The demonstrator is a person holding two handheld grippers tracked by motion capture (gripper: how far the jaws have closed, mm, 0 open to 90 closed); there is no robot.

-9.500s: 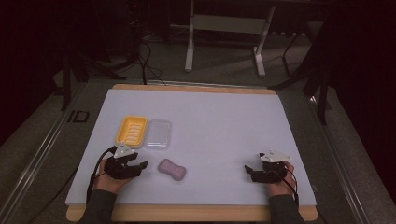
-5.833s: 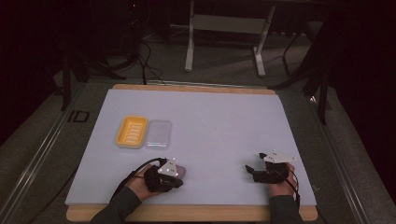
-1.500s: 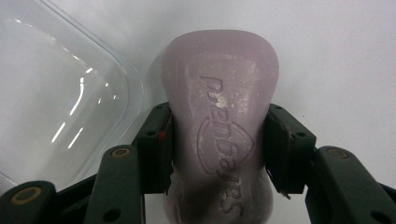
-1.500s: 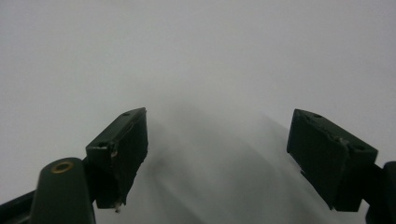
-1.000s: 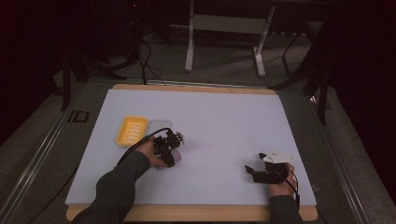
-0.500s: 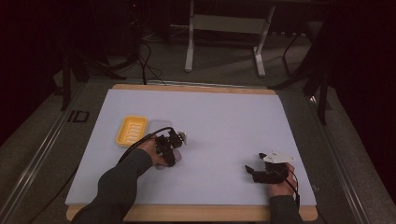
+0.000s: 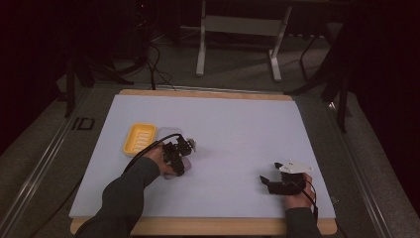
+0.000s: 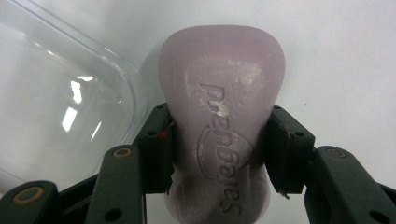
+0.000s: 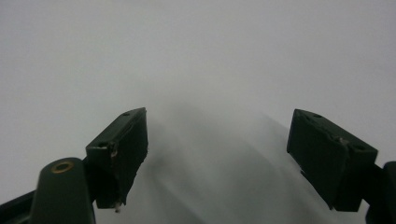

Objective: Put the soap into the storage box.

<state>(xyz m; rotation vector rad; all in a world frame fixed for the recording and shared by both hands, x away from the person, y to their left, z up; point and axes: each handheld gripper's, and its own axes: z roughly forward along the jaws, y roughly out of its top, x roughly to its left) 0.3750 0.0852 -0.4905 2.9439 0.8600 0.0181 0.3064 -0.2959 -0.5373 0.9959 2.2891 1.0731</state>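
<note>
**Left claw clamps a pink soap bar beside the clear tray**

At the left of the white surface sits a yellow soap dish, its ribbed inside facing up. Just to its right, seen from the high view, the left claw hangs over the spot where a clear plastic tray lies; the person's left hand and dark sleeve reach in from the bottom edge.

In the left gripper view the two black jaws press on the narrowed middle of a pale pink soap bar, one on each side. The bar runs lengthwise out between them, its rounded end well past the jaw tips, its embossed lettering facing the camera. The clear tray's rounded corner lies just left of the bar, partly behind the left-hand jaw; whether bar and tray touch cannot be told.

Well apart, toward the right near edge of the surface, the right claw rests low in the person's right hand. Its own view shows its jaws spread wide over bare white surface, gripping nothing.
</note>
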